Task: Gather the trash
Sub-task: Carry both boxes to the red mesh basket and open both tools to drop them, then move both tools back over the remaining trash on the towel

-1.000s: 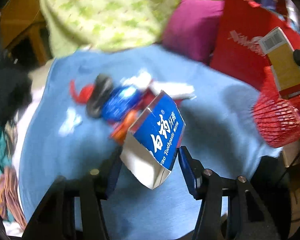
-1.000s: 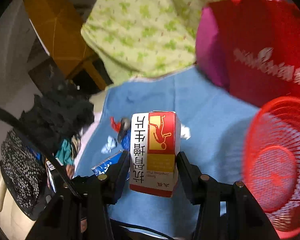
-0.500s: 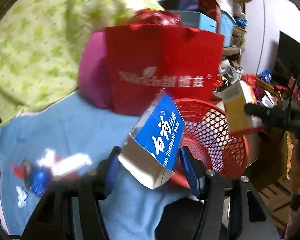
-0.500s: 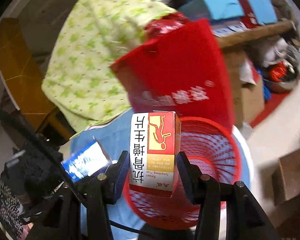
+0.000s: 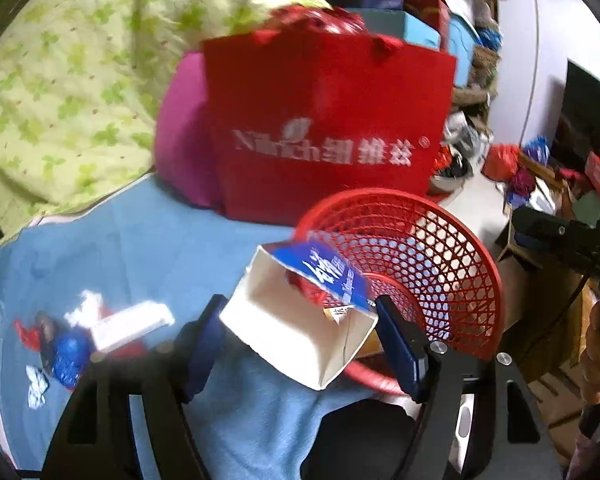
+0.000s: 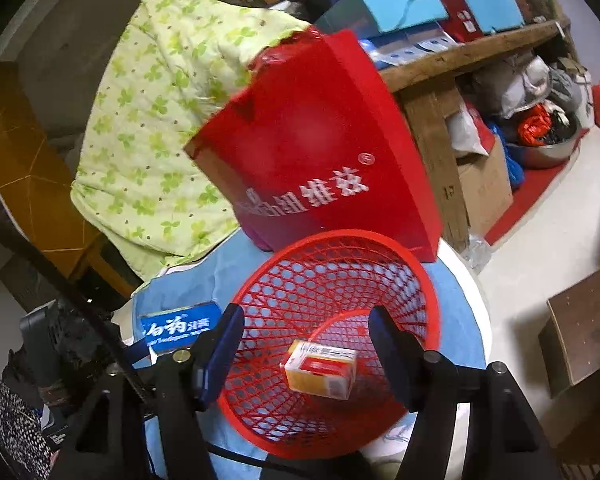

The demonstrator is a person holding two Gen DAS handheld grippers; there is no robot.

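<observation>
Blue pads line the fingers (image 5: pixel 398 344) of the left gripper (image 5: pixel 300 340), whose jaws have just been opening. A blue-and-white toothpaste box (image 5: pixel 300 312) sits between them, open end toward the camera. It looks to touch the pads on both sides, yet it is tilted and blurred, so whether they press on it I cannot tell. The box hangs at the near rim of a red mesh basket (image 5: pixel 440 248), partly over its mouth.

In the right wrist view the right gripper (image 6: pixel 304 348) has also just been opening its jaws, and they stand apart with nothing between the pads. Beyond its fingers (image 6: pixel 388 344), down on the basket's bottom, lies a small red, yellow and white carton (image 6: pixel 320 368) on its side, clear of both pads. The same toothpaste box shows to the left of the basket rim in this view.

The basket rests on a blue cloth (image 5: pixel 140 240) spread over the surface. On the cloth to the left, well apart from the basket, lies a small heap of scraps (image 5: pixel 72 340): a white box, a blue wrapper, bits of red and white paper.

Just behind the basket stands a red paper bag (image 5: pixel 328 128) with white lettering, and beside it a magenta cushion (image 5: pixel 180 136). Farther back a pale green quilt (image 5: pixel 80 72) with a leaf print is piled up. To the right, past the surface, the floor holds cardboard boxes and bags of clutter.
</observation>
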